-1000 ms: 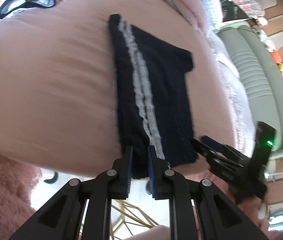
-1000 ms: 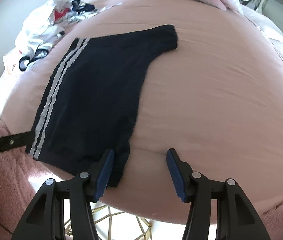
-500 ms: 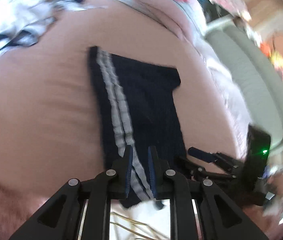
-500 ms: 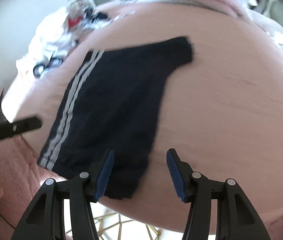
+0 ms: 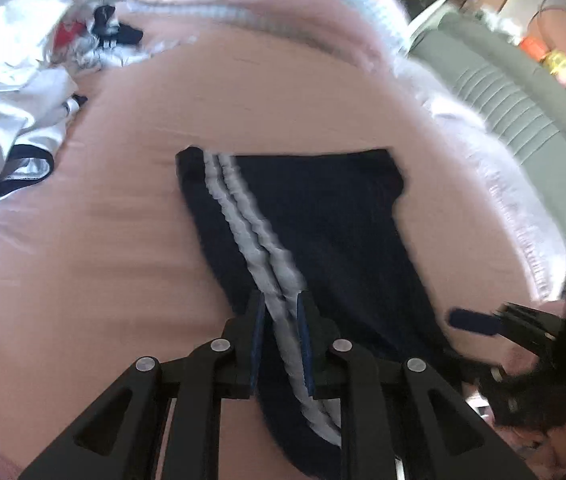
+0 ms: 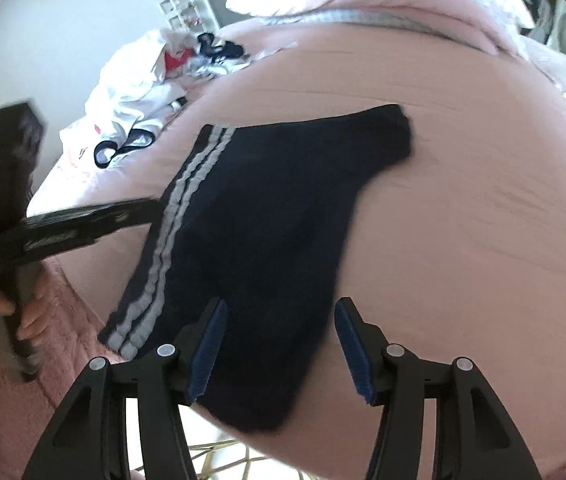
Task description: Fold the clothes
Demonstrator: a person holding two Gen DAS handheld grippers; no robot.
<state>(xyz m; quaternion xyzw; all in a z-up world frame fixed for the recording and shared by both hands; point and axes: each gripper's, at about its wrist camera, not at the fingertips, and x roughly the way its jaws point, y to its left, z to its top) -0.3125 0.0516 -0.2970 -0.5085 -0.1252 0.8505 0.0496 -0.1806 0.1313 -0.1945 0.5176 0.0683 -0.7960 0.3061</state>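
Note:
Dark navy shorts (image 5: 323, 232) with two white side stripes lie flat on a pink bed (image 5: 83, 240), their near end hanging over the bed's front edge. My left gripper (image 5: 279, 308) is nearly closed around the striped edge of the shorts, the stripes running between its fingers. My right gripper (image 6: 279, 320) is open over the near end of the shorts (image 6: 267, 216), not holding them. The right gripper also shows at the right edge of the left wrist view (image 5: 479, 320), and the left gripper shows at the left of the right wrist view (image 6: 83, 220).
A heap of white and dark clothes (image 5: 15, 92) lies at the back left of the bed, also in the right wrist view (image 6: 151, 80). Pink pillows and a folded quilt (image 5: 267, 0) are at the head. A grey-green sofa (image 5: 523, 100) stands to the right.
Both grippers have moved forward over the bed. The left gripper now sits farther up the striped edge. The right gripper stays open and is now over the shorts' near end.

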